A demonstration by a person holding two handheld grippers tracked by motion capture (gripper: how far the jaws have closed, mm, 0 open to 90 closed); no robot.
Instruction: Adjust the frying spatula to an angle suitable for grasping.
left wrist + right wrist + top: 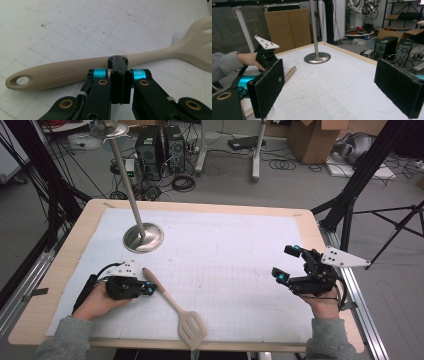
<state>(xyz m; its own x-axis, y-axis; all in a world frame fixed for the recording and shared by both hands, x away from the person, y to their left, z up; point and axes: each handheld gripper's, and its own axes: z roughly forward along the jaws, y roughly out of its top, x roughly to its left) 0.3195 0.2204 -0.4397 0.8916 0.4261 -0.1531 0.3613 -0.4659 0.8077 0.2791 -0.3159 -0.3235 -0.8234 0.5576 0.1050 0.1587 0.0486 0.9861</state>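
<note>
Slotted spatula (176, 309), beige, one item: lies flat on the white gridded mat (225, 270) near the table's front edge, handle end with hanging hole pointing up-left, slotted blade toward the person; raised lettering on the handle, seen in the left gripper view (75, 71). Mat: paper-like, ruled in faint squares, a few dark specks, covers most of a light wooden tabletop (67, 265) with rounded corners. Metal stand (143, 237): round polished base on the mat's far left, slim pole rising from it. Room: grey floor, computer towers (160, 145), coiled cables, cardboard boxes, black tripod legs. Left gripper (150, 289): jaws pressed together, empty, tips just beside the spatula's handle, which runs crosswise immediately past them; whether they touch it cannot be told. Right gripper (287, 264): jaws spread wide, nothing between the pads, held over the mat's right side, well apart from the spatula.
</note>
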